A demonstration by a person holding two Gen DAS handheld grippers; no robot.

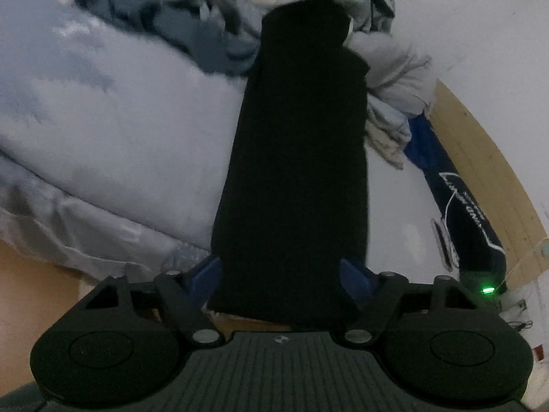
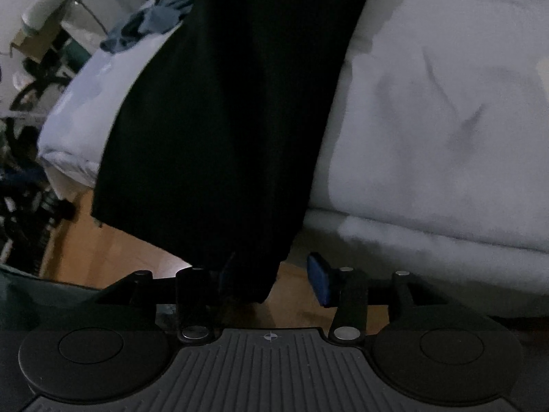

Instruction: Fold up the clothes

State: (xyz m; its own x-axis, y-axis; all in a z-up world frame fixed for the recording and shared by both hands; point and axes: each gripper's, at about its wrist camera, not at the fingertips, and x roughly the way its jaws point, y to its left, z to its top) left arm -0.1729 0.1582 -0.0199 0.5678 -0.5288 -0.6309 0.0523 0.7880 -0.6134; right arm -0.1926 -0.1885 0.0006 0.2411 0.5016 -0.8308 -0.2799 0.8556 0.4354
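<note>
Black garment (image 1: 295,171): long, narrow, folded lengthwise into a flat strip; lies stretched along the pale bed (image 1: 120,120), far end reaching the heap of grey-blue clothes (image 1: 164,17) (crumpled, unfolded) at the head; near end hangs over the bed edge above the wooden floor (image 2: 103,257); fabric plain, dark, no visible print; in the right wrist view its lower corner (image 2: 247,285) droops to a point, loose.

Matt black cloth garment (image 1: 295,158), soft pale wrinkled bedding (image 2: 446,120), smooth glossy wooden floor (image 2: 113,247), matt black ribbed plastic tongs (image 2: 274,281)
</note>
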